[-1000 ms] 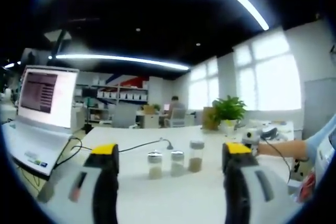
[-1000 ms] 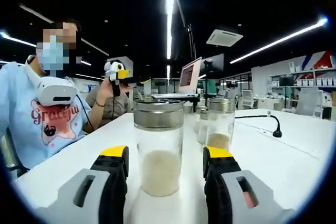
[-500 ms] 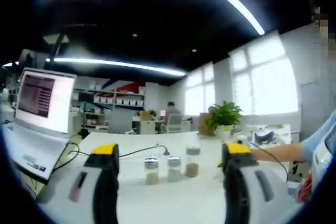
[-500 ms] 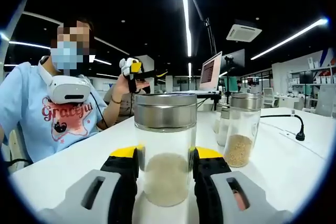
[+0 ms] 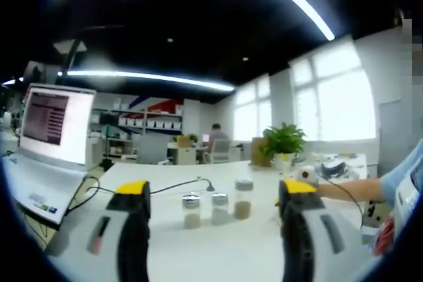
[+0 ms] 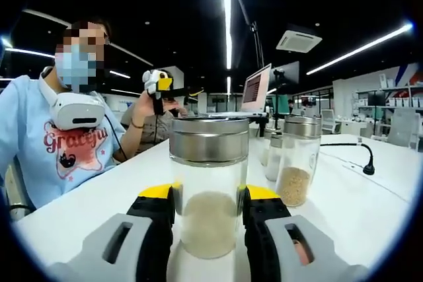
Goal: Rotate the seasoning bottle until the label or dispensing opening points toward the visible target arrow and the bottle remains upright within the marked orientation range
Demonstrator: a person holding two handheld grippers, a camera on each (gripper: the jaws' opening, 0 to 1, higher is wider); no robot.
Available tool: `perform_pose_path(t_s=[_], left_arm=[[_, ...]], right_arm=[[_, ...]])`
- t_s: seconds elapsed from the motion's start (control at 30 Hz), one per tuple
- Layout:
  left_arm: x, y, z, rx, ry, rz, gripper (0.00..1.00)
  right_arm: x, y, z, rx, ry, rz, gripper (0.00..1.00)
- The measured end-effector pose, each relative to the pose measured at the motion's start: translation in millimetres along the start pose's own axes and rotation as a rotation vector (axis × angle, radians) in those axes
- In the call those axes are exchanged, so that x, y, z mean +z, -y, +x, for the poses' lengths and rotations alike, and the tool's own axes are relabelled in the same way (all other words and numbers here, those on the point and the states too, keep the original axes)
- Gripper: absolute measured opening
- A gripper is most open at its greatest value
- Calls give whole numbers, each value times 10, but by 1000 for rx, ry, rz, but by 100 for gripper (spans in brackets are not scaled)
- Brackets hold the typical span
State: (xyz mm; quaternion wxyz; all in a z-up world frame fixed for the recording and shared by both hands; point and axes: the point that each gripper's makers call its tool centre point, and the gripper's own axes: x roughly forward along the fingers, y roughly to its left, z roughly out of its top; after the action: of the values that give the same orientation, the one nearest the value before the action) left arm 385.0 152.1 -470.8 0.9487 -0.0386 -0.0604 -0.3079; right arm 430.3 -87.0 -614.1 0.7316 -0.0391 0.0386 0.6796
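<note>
A clear glass seasoning bottle [image 6: 209,193] with a steel lid and pale powder stands upright on the white table [image 6: 370,216]. My right gripper [image 6: 209,194] is shut on its lower body, yellow-tipped jaws pressing both sides. A second bottle [image 6: 295,163] of brown grains and a smaller one [image 6: 272,158] stand behind it. In the left gripper view, three bottles [image 5: 219,207] stand in a row between the wide-open jaws of my left gripper [image 5: 215,188], well ahead of them. A hand holds the left gripper [image 6: 156,84] up above the table. The right gripper [image 5: 307,175] is partly hidden by my own jaw.
An open laptop [image 5: 49,137] sits at the table's left end, with a cable running from it. A gooseneck microphone [image 6: 365,166] stands beyond the bottles. A potted plant [image 5: 284,140] is at the far edge. The person [image 6: 66,143] sits close on the left.
The right jaws have closed from either side of the powder bottle onto it, and the right view moved nearer. The left gripper stayed open and hardly moved.
</note>
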Motion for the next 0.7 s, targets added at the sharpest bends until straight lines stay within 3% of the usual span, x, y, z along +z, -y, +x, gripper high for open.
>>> perform_pose_path(t_s=[0.13,0.47,0.57,0.7], left_arm=[[-17,-2,0,5,-3,-3,84],[-63,6,4,6,-20,-2,83],[-75,-13,3,9,-26,-3,83],[-70,-33,-5,12,-27,-7,83]], right_arm=[[-19,9,-14,-46,-11,3,40],[-119,74,-68,-275,-46,29,39],[-142,107,-104,-366,-71,69,39],[-177,183,-174,-547,-152,100,39]])
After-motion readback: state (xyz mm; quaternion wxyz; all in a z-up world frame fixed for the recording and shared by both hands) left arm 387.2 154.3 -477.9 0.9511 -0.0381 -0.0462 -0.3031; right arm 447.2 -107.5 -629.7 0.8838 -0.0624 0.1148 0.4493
